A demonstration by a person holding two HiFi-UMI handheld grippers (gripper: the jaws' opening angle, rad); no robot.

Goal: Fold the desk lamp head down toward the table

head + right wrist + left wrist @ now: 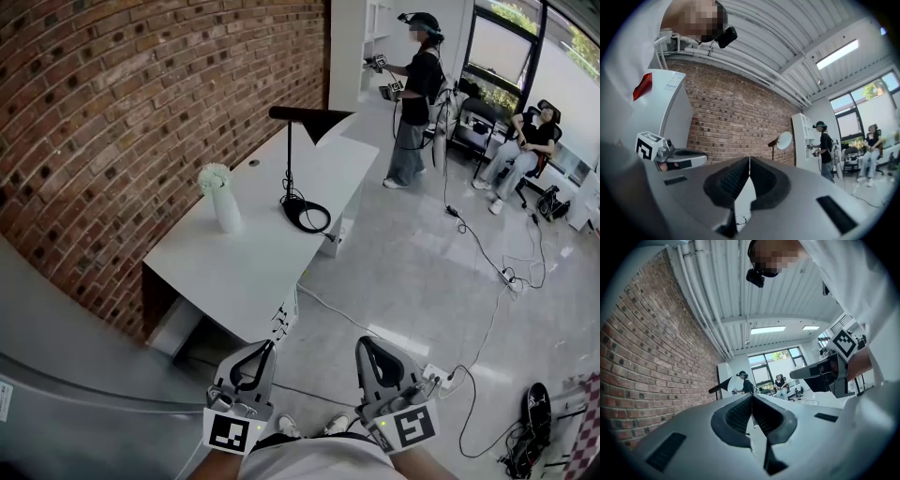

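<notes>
A black desk lamp stands on the white table, its flat head raised level on a thin upright stem above a round base with coiled cord. The lamp head also shows far off in the left gripper view and the right gripper view. My left gripper and right gripper are held low near my body, well short of the table. Both are shut with nothing between the jaws.
A white vase with pale flowers stands on the table left of the lamp. A brick wall runs along the left. Cables trail over the floor. A standing person and a seated person are at the far end.
</notes>
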